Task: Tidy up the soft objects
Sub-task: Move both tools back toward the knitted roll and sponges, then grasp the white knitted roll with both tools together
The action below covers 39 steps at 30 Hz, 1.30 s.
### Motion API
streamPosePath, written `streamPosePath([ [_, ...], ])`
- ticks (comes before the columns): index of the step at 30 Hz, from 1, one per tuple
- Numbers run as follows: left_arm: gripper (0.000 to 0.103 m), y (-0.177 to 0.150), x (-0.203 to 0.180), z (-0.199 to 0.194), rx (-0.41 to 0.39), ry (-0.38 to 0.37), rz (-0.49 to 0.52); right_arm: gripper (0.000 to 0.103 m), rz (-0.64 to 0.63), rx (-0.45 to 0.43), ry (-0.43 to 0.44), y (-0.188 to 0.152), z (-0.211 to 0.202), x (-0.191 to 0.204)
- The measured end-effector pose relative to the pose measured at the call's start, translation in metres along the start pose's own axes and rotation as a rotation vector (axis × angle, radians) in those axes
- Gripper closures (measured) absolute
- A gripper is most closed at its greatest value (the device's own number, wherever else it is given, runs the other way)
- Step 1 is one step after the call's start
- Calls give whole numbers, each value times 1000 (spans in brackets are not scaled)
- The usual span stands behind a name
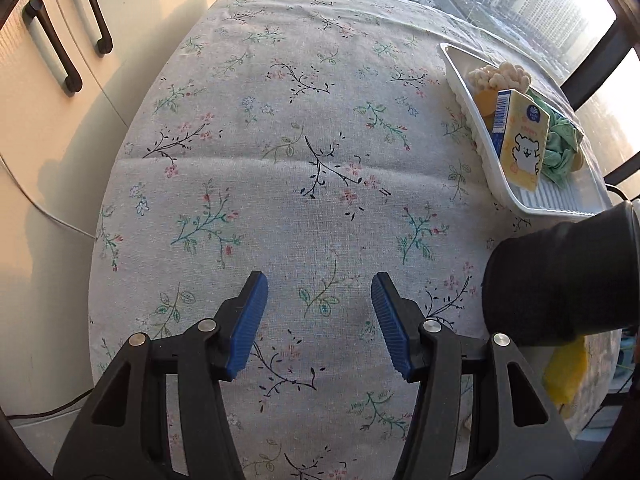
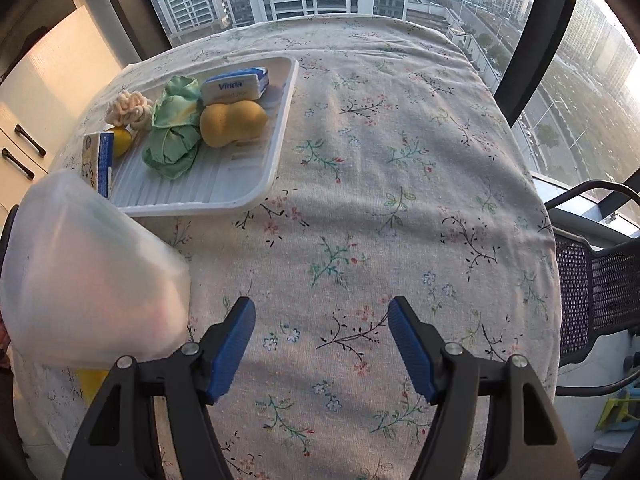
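Both tongs hang over bare floral tablecloth [image 2: 380, 160] with nothing between the blue pads: the left gripper [image 1: 320, 324] stands spread and empty, and the right gripper [image 2: 322, 348] stands spread a little wider, also empty. The soft things already sit together in the white tray [image 2: 224, 196]: a yellow sponge [image 2: 232, 122], a crumpled green cloth [image 2: 174, 136], a cream scrunchie [image 2: 128, 108], a blue and white tissue pack [image 2: 236, 84] and a yellow carton with a cartoon animal [image 1: 522, 144] propped on edge by the tray's near wall. The likeliest slip, as I judge it, is a reach into the tray clipping that upright carton and toppling it, or a jaw catching the loose tablecloth and dragging the tray along with it. A small yellow ball [image 2: 120, 140] lies behind the carton, and it could roll if nudged. The two devices are close, so they may knock each other. Something yellow [image 1: 568, 372] shows at the table's near edge, too blurred to identify. Cabinet doors [image 1: 60, 40] stand to one side, windows and a mesh chair [image 2: 592, 280] to the other.
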<state>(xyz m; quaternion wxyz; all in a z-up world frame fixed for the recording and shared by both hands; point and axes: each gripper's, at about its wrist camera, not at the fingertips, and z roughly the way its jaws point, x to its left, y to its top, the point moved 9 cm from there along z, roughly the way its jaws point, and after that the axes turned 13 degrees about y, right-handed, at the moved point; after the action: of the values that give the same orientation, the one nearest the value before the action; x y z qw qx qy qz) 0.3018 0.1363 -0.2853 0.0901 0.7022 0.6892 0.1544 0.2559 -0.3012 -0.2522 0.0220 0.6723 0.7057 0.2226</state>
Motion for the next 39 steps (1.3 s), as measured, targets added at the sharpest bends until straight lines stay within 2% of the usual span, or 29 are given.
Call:
streamPosePath([
  [7, 51, -39, 5, -16, -39, 25, 64, 32, -32, 8, 24, -43, -4, 19],
  [13, 51, -67, 8, -42, -109, 71, 117, 32, -71, -8, 53, -74, -17, 41],
  [17, 51, -88, 2, -63, -153, 68, 153, 31, -93, -19, 72, -95, -23, 57],
  [21, 51, -108, -13, -83, -189, 31, 182, 31, -99, -27, 104, -117, -25, 77],
  [28, 51, -130, -63, -107, -258, -4, 270, 31, -155, -51, 152, -151, -23, 126],
  [33, 50, -132, -99, -117, -328, 24, 345, 31, -171, -96, 145, -159, -18, 150],
  [36, 50, -120, -114, -107, -316, 44, 367, 31, -120, -139, 124, -151, -16, 150],
  [39, 50, -107, -124, -93, -290, 70, 369, 31, -38, -126, 164, -145, -2, 148],
])
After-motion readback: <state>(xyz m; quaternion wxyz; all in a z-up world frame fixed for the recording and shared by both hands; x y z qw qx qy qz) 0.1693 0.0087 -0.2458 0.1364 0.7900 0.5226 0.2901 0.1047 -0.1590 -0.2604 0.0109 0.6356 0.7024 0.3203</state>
